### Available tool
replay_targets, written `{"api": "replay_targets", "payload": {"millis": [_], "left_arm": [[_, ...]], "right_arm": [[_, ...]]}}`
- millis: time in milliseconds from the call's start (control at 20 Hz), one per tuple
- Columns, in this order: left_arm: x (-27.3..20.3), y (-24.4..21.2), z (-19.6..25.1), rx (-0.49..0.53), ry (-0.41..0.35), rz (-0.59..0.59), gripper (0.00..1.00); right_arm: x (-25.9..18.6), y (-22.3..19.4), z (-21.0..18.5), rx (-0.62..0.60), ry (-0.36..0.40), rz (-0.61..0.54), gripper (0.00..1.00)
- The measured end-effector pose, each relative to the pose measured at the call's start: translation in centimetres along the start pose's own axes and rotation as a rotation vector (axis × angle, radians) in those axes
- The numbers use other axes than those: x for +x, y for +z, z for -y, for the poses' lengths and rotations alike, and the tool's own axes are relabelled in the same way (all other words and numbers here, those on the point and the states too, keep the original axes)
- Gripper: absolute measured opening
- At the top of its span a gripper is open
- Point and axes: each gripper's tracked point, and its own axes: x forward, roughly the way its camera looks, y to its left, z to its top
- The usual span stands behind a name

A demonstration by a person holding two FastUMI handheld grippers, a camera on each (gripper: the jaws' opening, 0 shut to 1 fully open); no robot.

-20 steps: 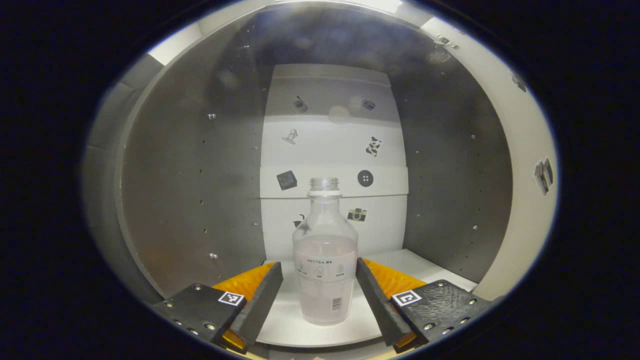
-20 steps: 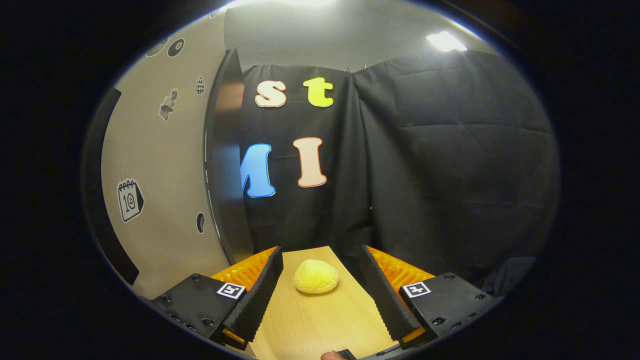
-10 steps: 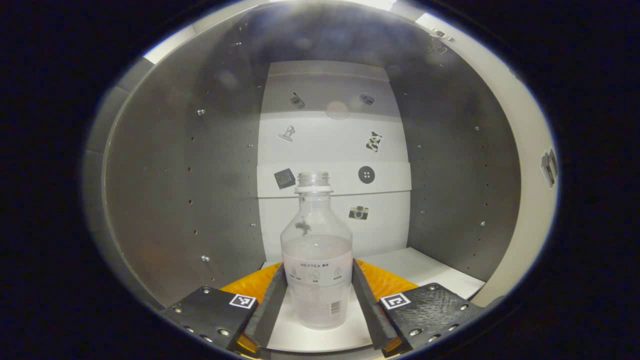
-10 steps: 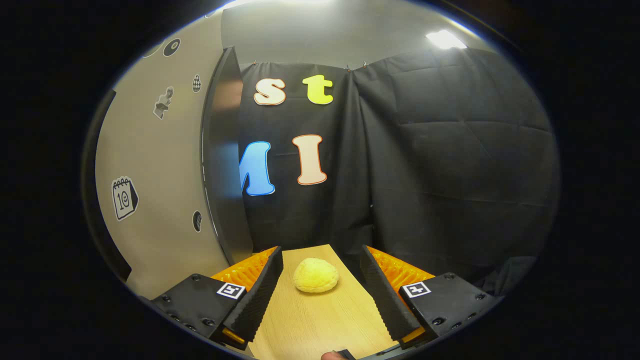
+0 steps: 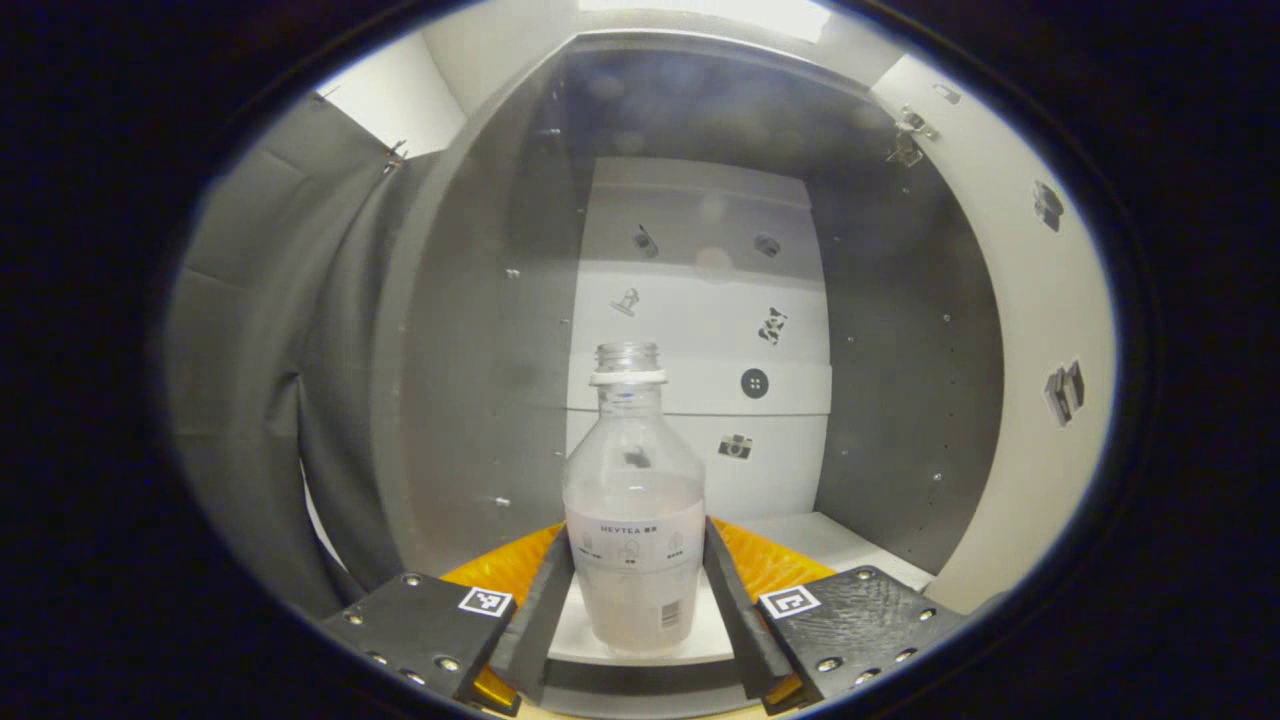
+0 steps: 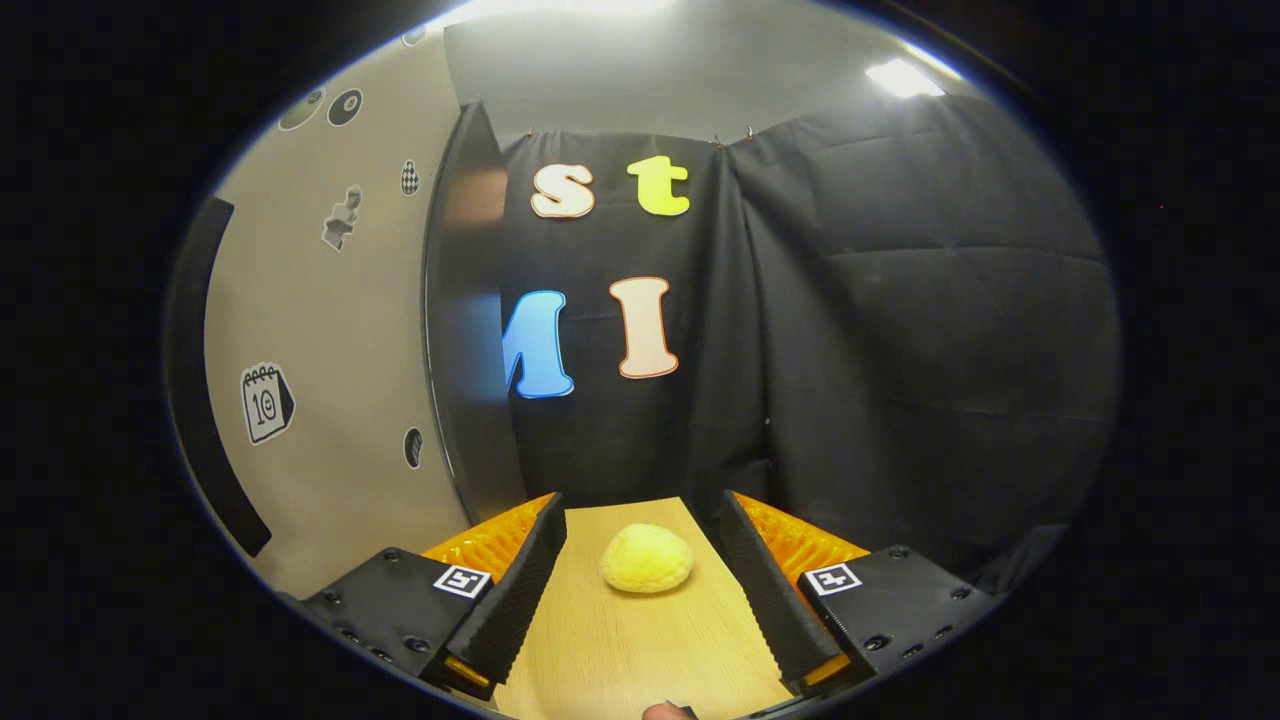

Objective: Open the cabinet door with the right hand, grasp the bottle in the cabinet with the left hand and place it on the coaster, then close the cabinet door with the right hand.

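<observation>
Left gripper (image 5: 635, 610): both fingers pressed against bottle (image 5: 634, 520), upright, clear, uncapped, partly filled with pale liquid. Right gripper (image 6: 640, 590): fingers wide apart, holding nothing.

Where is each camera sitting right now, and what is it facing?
Left gripper view: rides the left gripper, facing into the cabinet; its fingers clamp the bottle.
Right gripper view: rides the right gripper, open over the wooden table and a yellow bun, facing the booth wall.
Shared: the open cabinet door.
</observation>
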Motion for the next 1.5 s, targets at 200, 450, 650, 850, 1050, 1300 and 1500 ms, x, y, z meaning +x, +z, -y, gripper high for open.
{"api": "replay_targets", "payload": {"millis": [200, 450, 650, 850, 1050, 1300, 1500], "left_arm": [[-3.6, 0.3, -2.2, 0.012, 0.051, 0.009, 0.75], [-8.7, 0.5, -5.5, 0.043, 0.127, 0.034, 0.72], [-12.4, -0.5, -7.8, 0.039, 0.186, 0.029, 0.77], [-15.7, -1.9, -9.1, 0.052, 0.227, 0.022, 0.74], [-18.9, -3.9, -10.0, 0.061, 0.260, 0.007, 0.77], [-22.0, -7.0, -10.9, 0.046, 0.295, -0.010, 0.72], [-24.4, -10.5, -11.8, 0.008, 0.322, -0.046, 0.72]], "right_arm": [[0.7, -0.1, -0.6, 0.006, 0.061, -0.003, 0.98], [1.7, -0.3, -1.7, -0.005, 0.143, -0.014, 0.98], [2.2, -0.3, -3.1, -0.010, 0.208, -0.014, 0.93], [2.6, -0.2, -3.9, -0.030, 0.247, -0.006, 0.98], [3.0, -1.2, -4.4, -0.032, 0.279, -0.031, 0.98], [3.2, -2.3, -3.6, -0.051, 0.266, -0.030, 0.98], [3.1, -2.9, -2.9, -0.033, 0.251, -0.034, 0.93]]}}
